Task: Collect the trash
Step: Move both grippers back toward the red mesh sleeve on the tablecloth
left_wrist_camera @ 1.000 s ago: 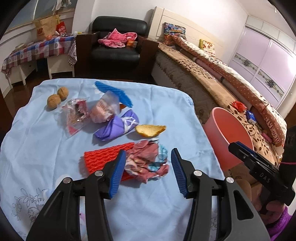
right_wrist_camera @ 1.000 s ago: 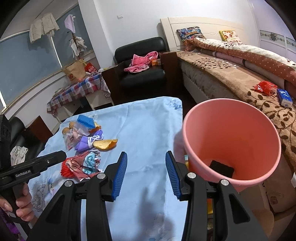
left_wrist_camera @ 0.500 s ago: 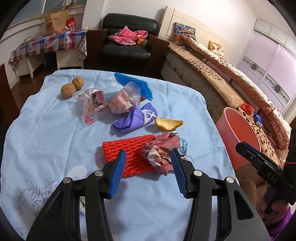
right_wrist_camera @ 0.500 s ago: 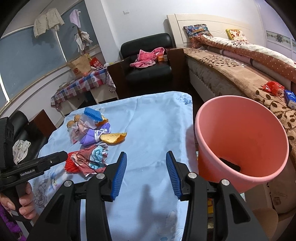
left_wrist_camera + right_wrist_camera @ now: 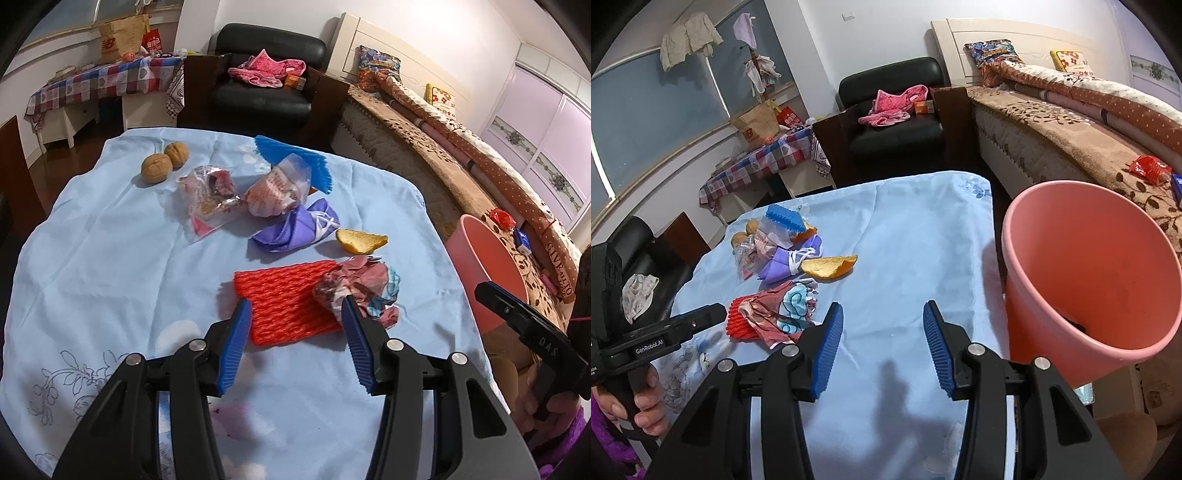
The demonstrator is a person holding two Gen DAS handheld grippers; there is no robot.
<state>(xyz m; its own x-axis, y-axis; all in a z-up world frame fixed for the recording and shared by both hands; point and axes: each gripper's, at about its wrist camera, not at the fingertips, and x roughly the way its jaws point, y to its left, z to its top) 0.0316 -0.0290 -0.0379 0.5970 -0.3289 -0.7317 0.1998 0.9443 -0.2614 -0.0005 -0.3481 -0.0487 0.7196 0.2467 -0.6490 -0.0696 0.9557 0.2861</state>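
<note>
A red foam net (image 5: 284, 299) lies on the blue-clothed table (image 5: 110, 258). A crumpled pink and blue wrapper (image 5: 364, 286) rests on its right end. My left gripper (image 5: 295, 314) hangs open just above the near edge of the net; its right fingertip overlaps the wrapper in the picture. Further back lie an orange peel (image 5: 360, 240), a purple wrapper (image 5: 295, 230), two clear plastic bags (image 5: 210, 199), a blue foam net (image 5: 295, 158) and two walnuts (image 5: 157, 168). My right gripper (image 5: 882, 317) stands open over bare cloth, beside the pink bin (image 5: 1089, 258).
The pink bin stands off the table's right edge, with a dark item (image 5: 1075, 325) at its bottom. A bed (image 5: 1071, 122) runs along the right and a black armchair (image 5: 266, 85) stands behind the table. A hand (image 5: 646, 410) holds the left gripper's handle.
The left gripper has shifted left and lower: the crumpled wrapper lay between its fingers, now the red net does. The right gripper edged left; the bin sits further right in its view.
</note>
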